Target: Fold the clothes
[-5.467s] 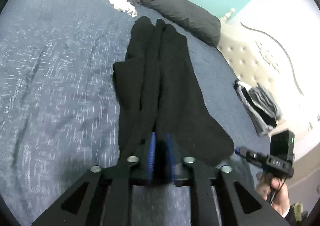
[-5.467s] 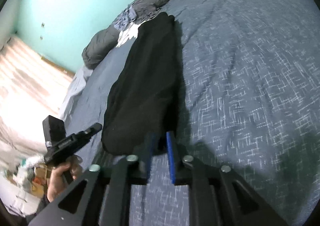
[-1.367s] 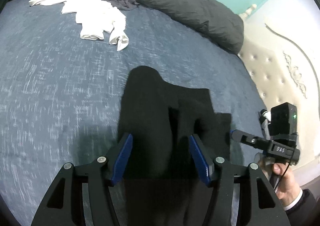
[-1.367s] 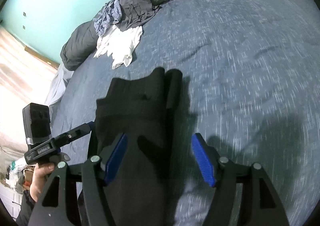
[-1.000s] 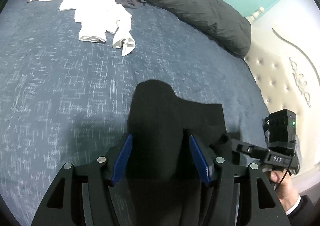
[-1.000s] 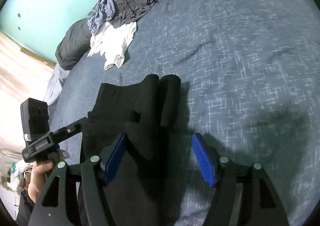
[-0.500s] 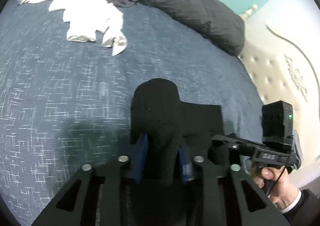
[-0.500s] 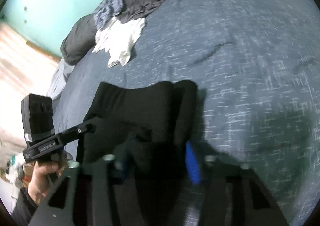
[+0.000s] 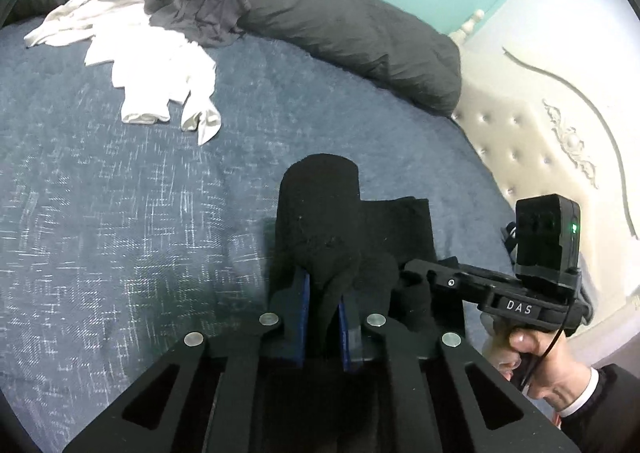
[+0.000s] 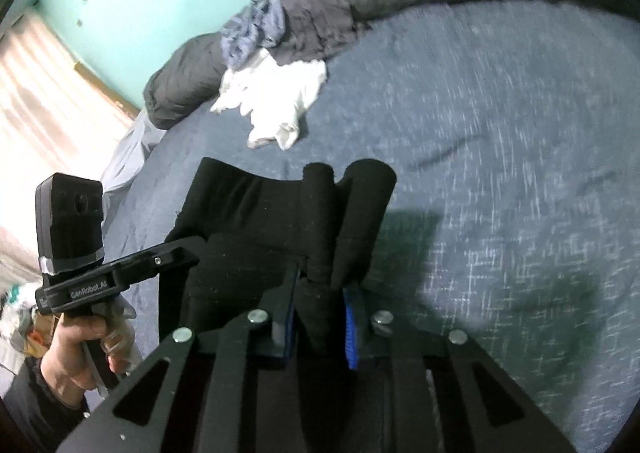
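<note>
Both grippers' jaws, wide apart a sec ago, are closing on the near edge of a black garment (image 9: 352, 221), cloth pinched betw. the blue pads. L gripper (image 9: 323, 305) and R gripper (image 10: 318, 317) grip side by side. Garment lies just ahead on the bed (image 9: 100, 213), near edge lifting. Likely next: carry it fwd for another fold.

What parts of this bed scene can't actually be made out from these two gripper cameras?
- Near end of the black garment: hidden in both views under the black gripper frames.
- Left gripper and right gripper: jaws closing on bunched black cloth; the cloth covers the pad contact.
- Kind of garment: unclear, folded and featureless.
- Clothes pile: crumpled, right view blurred; items cannot be counted.
- Bedspread: cut off by the round lens edges.
</note>
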{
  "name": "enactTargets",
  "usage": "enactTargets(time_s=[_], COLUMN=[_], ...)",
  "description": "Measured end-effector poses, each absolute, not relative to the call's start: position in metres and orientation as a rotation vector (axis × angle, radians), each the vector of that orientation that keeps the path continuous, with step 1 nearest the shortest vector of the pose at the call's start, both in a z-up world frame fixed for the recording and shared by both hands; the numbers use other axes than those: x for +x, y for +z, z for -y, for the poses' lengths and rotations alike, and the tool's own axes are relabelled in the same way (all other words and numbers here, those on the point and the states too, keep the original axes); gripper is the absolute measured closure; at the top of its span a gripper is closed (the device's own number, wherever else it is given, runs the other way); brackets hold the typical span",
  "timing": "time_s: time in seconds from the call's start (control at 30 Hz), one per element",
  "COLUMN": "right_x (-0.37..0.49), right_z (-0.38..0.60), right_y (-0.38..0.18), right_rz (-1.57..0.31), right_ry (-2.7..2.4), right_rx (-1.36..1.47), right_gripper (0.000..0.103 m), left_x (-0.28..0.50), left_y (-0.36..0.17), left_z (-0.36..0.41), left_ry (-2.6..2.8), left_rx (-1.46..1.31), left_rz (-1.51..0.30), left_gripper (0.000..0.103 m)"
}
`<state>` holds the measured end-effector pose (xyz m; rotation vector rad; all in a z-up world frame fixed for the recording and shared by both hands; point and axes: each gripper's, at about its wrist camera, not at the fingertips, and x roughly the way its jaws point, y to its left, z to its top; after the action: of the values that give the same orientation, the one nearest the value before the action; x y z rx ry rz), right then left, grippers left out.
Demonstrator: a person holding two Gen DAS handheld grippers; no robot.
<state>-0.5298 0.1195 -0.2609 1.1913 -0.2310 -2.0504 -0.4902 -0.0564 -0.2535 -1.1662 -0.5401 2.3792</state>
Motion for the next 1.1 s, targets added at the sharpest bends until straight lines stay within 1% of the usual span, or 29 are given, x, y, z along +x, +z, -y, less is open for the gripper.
enactTargets(time_s=[0.2, 0.37, 0.57, 0.83, 1.1], right_x=[-0.496, -0.464, -0.413, -0.351, -0.297], right_z=[-0.126, -0.130, -0.135, -0.148, -0.160], right_y=[-0.216, -0.181, -0.149, -0.127, -0.134], right_rz=[0.197, 0.204, 0.188, 0.183, 0.174], right_ry=[-2.087, -2.080, -2.056, -2.021, -1.996], right_rx=[1.043, 0.966, 0.887, 0.845, 0.850], right_gripper=[0.086, 0.086, 0.086, 0.086, 0.086], left_x=[-0.462, -0.424, -0.377, -0.315, -0.264], left_y=[-0.218, -0.184, -0.164, -0.143, -0.149], left_z=[0.056, 0.058, 0.062, 0.058, 0.055], left_ry=[2.397, 2.411, 2.429, 2.448, 2.456], left_rx=[-1.079, -1.006, -0.967, -0.923, -0.956], left_rz=[0.530, 0.526, 0.511, 0.465, 0.472], left_gripper=[0.091, 0.091, 0.091, 0.091, 0.091])
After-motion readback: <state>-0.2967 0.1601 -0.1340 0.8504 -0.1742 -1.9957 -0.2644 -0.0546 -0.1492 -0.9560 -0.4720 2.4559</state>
